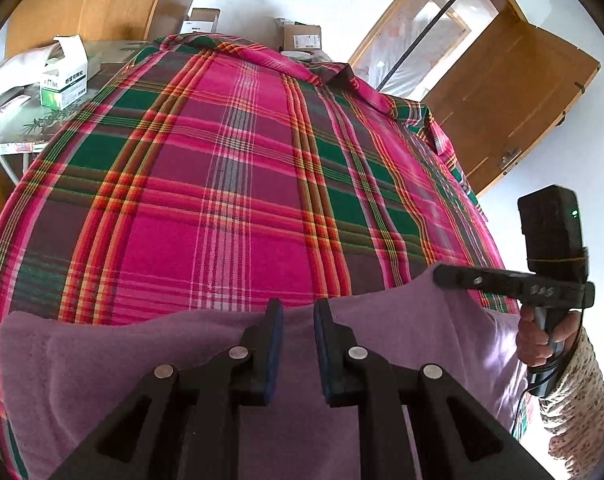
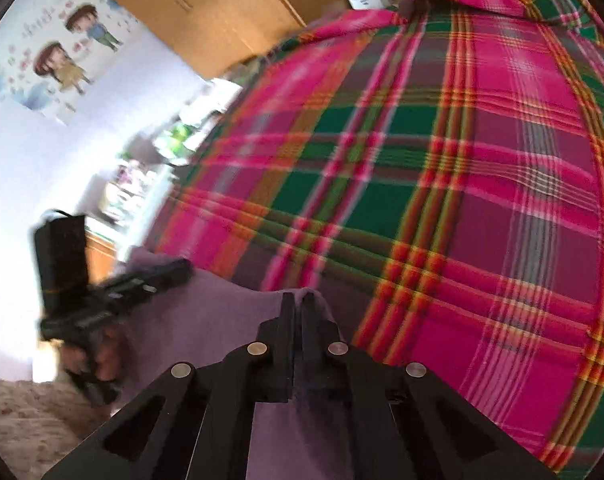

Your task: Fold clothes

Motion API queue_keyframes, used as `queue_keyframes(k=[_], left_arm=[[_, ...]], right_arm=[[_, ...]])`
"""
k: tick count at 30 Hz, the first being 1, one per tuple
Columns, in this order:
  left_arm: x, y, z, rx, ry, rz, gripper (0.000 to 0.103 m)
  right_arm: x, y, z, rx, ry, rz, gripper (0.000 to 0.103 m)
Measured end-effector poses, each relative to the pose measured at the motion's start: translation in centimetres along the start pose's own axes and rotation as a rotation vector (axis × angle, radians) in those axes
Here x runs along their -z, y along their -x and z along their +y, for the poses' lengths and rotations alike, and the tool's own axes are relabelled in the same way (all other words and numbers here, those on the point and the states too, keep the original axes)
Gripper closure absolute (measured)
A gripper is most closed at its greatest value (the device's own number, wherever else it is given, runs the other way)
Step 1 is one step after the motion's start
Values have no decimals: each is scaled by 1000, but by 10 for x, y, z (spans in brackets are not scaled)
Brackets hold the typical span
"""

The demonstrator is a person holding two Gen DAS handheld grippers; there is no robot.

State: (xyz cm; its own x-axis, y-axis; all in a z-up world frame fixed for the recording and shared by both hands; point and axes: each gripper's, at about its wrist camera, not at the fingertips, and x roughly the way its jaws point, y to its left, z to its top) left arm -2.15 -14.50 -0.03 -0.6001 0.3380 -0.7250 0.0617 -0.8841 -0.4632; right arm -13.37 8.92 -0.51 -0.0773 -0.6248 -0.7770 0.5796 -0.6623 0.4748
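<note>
The lilac garment [image 1: 381,332] lay on the plaid cloth's [image 1: 230,168] near edge. The left gripper [image 1: 298,312] hung over its middle, jaws apart, gripping nothing. Right of it, the right gripper [image 2: 298,304] was clamped on the garment's edge, apparently to carry a fold.

one lilac garment [image 1: 102,360] under the left gripper [image 1: 298,312], one plaid cloth [image 1: 222,160] ahead, three boxes [image 1: 64,76] beyond, two grippers.
</note>
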Motion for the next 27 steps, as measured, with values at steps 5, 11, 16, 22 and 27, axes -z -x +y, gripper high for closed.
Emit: queue_keyframes(k=[5,11,16,22,27], left_arm=[[1,2,2,-6,10,-8,87],[3,10,1,-21,6,-24,87],[9,19,-1,-21,0,-35,87],[11,18,1,-21,11,-30,87],[13,17,1,-24,13,-24,87]], right_arm=[[4,1,2,46,33,-19,95],[15,44,7,111,95,-107,88],[42,72,-3,175,122,-115,85],[68,55,0,270,212,-31,73],[72,49,0,300,231,-33,74]])
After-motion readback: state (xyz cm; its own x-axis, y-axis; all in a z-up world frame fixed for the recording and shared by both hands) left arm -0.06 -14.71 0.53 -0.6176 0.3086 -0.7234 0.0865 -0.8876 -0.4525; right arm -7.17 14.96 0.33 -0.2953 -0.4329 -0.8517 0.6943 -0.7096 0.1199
